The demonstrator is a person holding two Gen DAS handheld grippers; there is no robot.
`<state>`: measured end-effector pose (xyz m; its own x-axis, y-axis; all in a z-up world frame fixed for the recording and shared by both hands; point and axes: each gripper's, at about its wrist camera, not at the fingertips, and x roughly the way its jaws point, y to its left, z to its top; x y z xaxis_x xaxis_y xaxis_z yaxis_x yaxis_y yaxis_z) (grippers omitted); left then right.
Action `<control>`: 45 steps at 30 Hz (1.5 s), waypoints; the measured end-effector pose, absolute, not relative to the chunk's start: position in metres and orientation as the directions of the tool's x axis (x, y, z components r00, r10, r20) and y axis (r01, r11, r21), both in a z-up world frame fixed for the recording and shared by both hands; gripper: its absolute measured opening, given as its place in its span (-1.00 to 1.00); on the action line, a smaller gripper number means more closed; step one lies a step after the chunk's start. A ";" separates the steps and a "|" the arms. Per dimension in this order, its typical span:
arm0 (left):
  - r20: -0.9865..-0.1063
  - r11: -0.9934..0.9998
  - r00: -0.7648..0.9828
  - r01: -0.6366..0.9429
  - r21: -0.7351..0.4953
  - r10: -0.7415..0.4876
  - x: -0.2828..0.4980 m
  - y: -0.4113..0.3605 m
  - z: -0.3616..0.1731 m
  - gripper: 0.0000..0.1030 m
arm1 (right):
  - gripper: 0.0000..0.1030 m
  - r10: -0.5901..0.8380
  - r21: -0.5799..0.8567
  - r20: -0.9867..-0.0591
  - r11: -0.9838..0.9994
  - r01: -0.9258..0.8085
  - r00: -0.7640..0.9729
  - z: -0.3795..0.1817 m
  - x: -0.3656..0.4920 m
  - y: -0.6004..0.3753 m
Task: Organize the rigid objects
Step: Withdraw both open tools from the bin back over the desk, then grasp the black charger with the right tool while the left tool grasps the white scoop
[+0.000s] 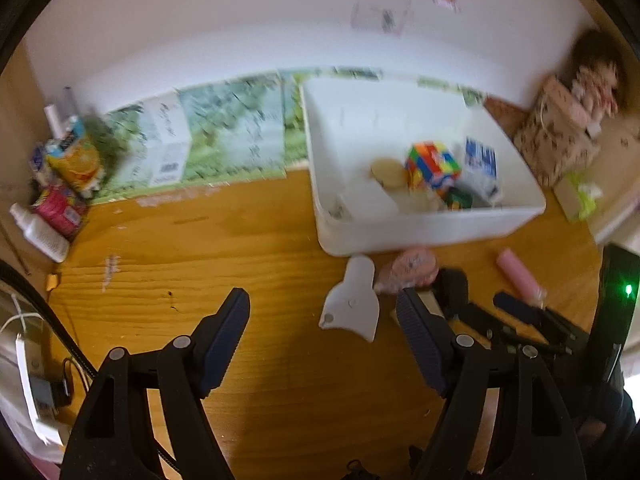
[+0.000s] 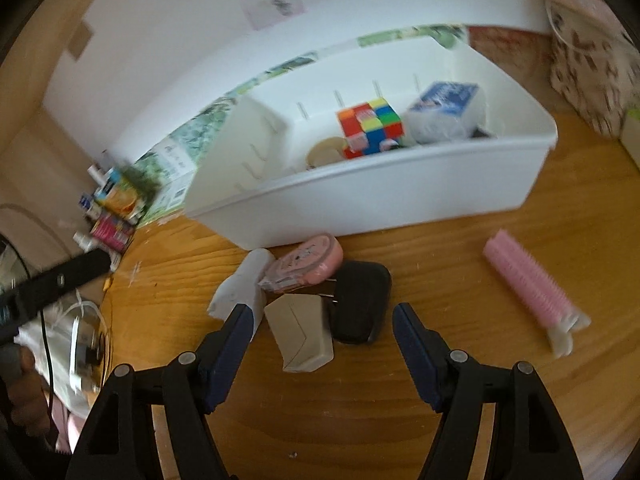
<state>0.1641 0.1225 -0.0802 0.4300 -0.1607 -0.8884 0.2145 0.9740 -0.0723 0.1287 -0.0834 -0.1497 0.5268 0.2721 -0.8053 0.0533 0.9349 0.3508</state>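
Partly sorted. In white bin [image 2: 400, 196]: tissue pack [image 2: 444, 114], puzzle cube [image 2: 370, 126], tape roll [image 2: 326, 152]. Left on table [image 2: 460, 360] before it: pink roller [image 2: 528, 284], black case [image 2: 362, 302], beige box [image 2: 302, 332]. Right gripper [image 2: 320, 344] and left gripper [image 1: 324, 334] both spread wide, empty.

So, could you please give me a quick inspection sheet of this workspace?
Surface: wooden table, scuffed.
Job's things: white bin holds Rubik's cube, tape roll, blue-white pack; outside it: pink tape dispenser, black case, beige box, white plastic piece, pink hair roller.
Clutter: cartons, bottles at the wall.
Grippers: left gripper, right gripper open, empty.
Cables: white cable.
Surroundings: white wall, patterned bag.
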 end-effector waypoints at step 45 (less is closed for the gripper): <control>-0.988 0.899 0.111 0.435 -0.047 -0.106 0.205 0.073 -0.193 0.14 | -0.23 0.182 0.311 -0.879 0.919 0.241 0.440 -0.199 0.157 -0.088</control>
<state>0.2051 0.0732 -0.1931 0.1111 -0.1057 -0.9882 0.4347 0.8993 -0.0473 0.1572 -0.0882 -0.1990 0.4401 0.1819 -0.8794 0.2414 0.9193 0.3109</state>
